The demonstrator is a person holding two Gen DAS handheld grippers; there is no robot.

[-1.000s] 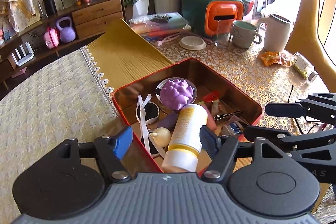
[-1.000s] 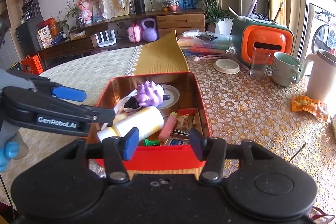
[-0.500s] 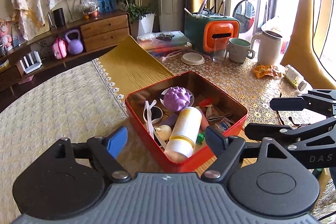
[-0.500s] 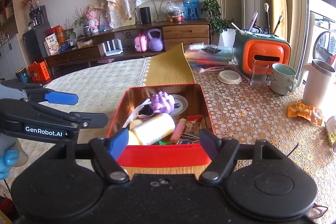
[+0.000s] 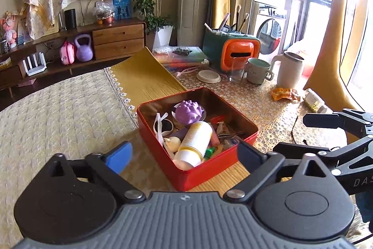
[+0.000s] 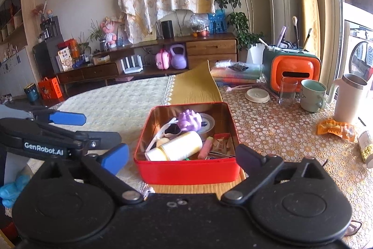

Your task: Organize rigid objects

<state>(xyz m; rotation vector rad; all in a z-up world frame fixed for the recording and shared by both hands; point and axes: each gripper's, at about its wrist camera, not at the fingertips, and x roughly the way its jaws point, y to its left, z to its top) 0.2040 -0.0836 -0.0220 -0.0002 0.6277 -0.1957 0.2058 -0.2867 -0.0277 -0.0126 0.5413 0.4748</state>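
A red tin box (image 5: pixel 198 170) (image 6: pixel 186 170) sits on the table and holds a white-and-yellow bottle (image 5: pixel 194 142) (image 6: pixel 179 147), a purple spiky ball (image 5: pixel 188 112) (image 6: pixel 188 123), a pink tube (image 6: pixel 205 147) and small bits. My left gripper (image 5: pixel 184 156) hovers short of the tin's near corner. Its jaws are opening wide, with nothing between the pads. My right gripper (image 6: pixel 183 159) hangs before the tin's near wall, its jaws also opening and empty. Each gripper shows in the other's view: the right gripper (image 5: pixel 305 134) at the right edge, the left gripper (image 6: pixel 93 127) at the left.
Beyond the tin stand an orange-and-green brush holder (image 6: pixel 291 71), a glass (image 6: pixel 288 90), a mug (image 6: pixel 312 95), a white jug (image 6: pixel 349 98) and a white lid (image 6: pixel 257 95). An orange wrapper (image 6: pixel 335 128) and a jar on its side (image 6: pixel 366 148) lie at the right.
Both grippers have drawn back and up from the tin, which now looks smaller and farther off. Both pairs of jaws have spread much wider.
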